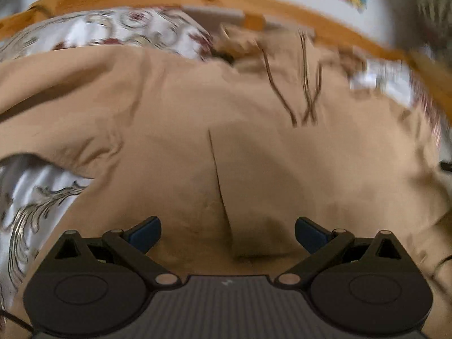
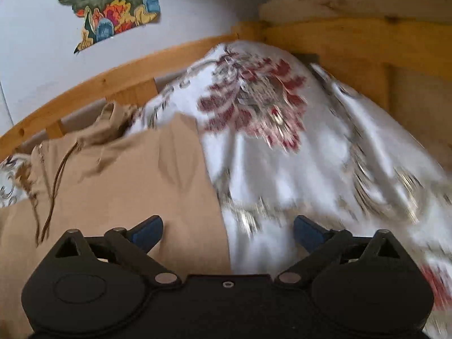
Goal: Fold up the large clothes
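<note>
Tan hoodie (image 1: 214,118) lies spread over a bed, on a white bedspread (image 2: 310,186) printed with dark red and grey floral swirls. Dark drawstrings (image 1: 305,96) trail across the chest near the bunched hood (image 2: 113,124), and a dark slit runs down the front of the fabric close to the left gripper. Around the mattress runs a pale wooden bed frame (image 2: 84,90), its rail curving along a white wall (image 2: 36,56). A colourful picture (image 2: 110,5) hangs on that wall above the rail.

From the right wrist view, the garment's straight side edge meets the patterned bedspread, which rises in a mound toward the corner of the frame.

Left gripper (image 1: 227,234) hovers over the middle of the hoodie with its blue-tipped fingers (image 1: 147,233) spread wide, nothing between them. Right gripper (image 2: 228,234) sits above the garment's edge, fingers likewise wide apart, one tip over tan cloth and the other over bedspread. Both views are motion-blurred.
</note>
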Tool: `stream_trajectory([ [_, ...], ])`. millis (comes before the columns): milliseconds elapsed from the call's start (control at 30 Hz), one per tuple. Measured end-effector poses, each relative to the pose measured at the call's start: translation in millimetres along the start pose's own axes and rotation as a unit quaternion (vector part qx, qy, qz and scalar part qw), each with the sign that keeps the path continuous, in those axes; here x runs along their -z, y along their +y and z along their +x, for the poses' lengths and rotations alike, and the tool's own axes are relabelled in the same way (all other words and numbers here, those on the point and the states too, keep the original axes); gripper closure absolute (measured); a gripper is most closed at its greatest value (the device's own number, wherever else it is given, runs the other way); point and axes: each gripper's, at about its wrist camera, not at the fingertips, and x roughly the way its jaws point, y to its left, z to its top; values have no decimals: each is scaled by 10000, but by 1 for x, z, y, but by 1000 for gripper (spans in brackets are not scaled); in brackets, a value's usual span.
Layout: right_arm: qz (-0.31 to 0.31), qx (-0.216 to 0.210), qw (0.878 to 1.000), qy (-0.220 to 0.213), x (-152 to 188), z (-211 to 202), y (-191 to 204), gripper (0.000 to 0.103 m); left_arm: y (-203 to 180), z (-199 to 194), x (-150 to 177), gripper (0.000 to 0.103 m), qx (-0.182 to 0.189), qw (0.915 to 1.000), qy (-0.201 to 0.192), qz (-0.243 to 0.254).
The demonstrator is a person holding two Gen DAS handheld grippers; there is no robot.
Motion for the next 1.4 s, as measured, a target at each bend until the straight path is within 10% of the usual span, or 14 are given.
stream_trajectory([
  [133, -1009, 481, 9937, 95, 33, -17, 5, 1, -23, 15, 9, 0, -636, 9945, 226, 803],
  [300, -1529, 1040, 9828, -45, 51, -35, 30, 1, -22, -1, 8, 1, -580, 9958, 440, 551],
  [467, -309, 620, 9966, -440, 79, -105, 46, 1, 5, -41, 23, 1, -798, 9963, 311, -33],
  [633, -628, -355, 9968, -329, 102, -140, 80, 1, 46, -83, 45, 1, -866, 9928, 111, -823],
  [833, -1570, -953, 9830, -49, 130, -139, 117, 1, 116, -147, 58, 0, -2180, 9630, -724, -1413],
  [1000, -1652, -1178, 9792, -50, 130, -129, 124, 1, 129, -156, 36, 1, -4423, 8934, -746, -278],
  [1067, -1568, -1152, 9809, 51, 130, -122, 119, 1, 138, -147, 22, 9, -4744, 8789, -502, 84],
  [1200, -1316, -982, 9857, 367, 132, -108, 109, 1, 150, -128, -2, 17, -4862, 8725, -245, 426],
  [1400, -1457, -836, 9854, 292, 130, -106, 102, 1, 155, -97, -33, 30, -4404, 8868, 511, 1303],
])
